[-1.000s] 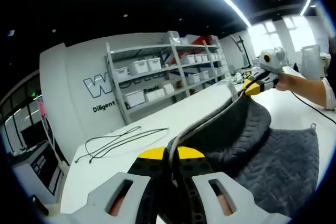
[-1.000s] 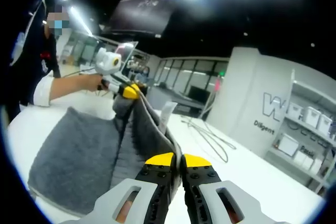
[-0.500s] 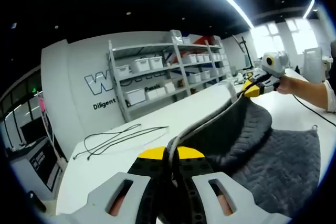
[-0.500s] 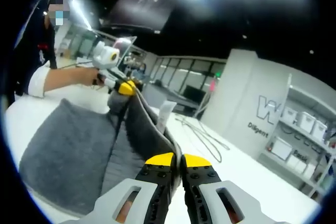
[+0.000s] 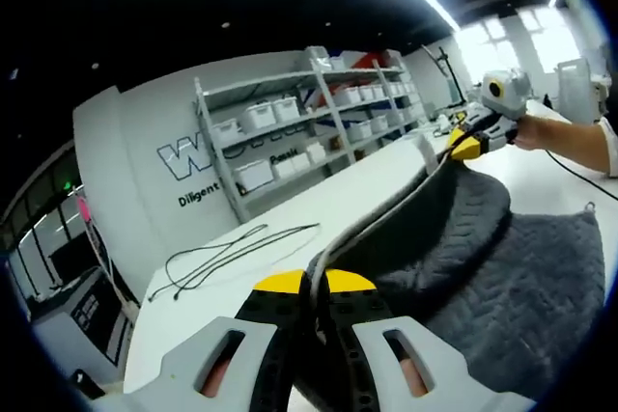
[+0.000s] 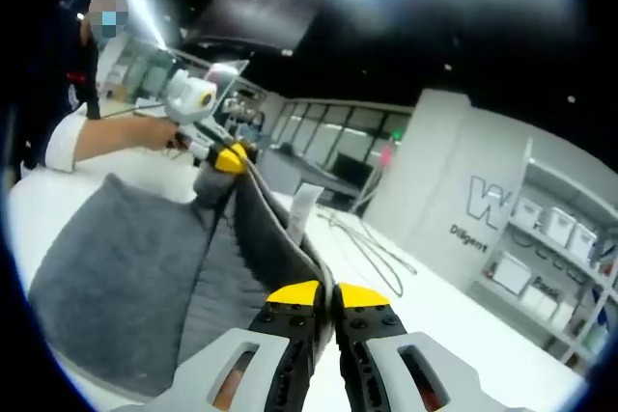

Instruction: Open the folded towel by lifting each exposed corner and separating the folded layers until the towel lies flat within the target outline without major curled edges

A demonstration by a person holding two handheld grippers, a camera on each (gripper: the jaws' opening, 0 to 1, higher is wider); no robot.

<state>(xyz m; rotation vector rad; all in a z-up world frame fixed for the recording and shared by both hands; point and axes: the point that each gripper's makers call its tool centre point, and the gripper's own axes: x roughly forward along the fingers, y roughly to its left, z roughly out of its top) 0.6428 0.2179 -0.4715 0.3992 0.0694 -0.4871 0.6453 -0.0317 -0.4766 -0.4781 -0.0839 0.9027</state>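
A dark grey towel [image 5: 502,277] hangs in the air between my two grippers, its lower part lying on the white table [image 5: 290,214]. My left gripper [image 5: 314,291] is shut on one upper corner, and the pale hem runs from it to the other corner. That far corner sits in my right gripper [image 5: 463,149], held by a person's hand. In the right gripper view the right gripper [image 6: 325,298] is shut on the towel [image 6: 116,258], and the left gripper [image 6: 230,158] pinches the opposite corner above the table [image 6: 454,325].
A black cable [image 5: 227,248] lies looped on the table beyond the towel, seen too as the cable [image 6: 372,253]. Metal shelving [image 5: 290,137] with white bins stands against the back wall. A person's sleeve and arm [image 6: 82,137] are at the left.
Both grippers keep their hold on the towel corners. The views have shifted slightly, and the hem between the corners looks a little more stretched out.
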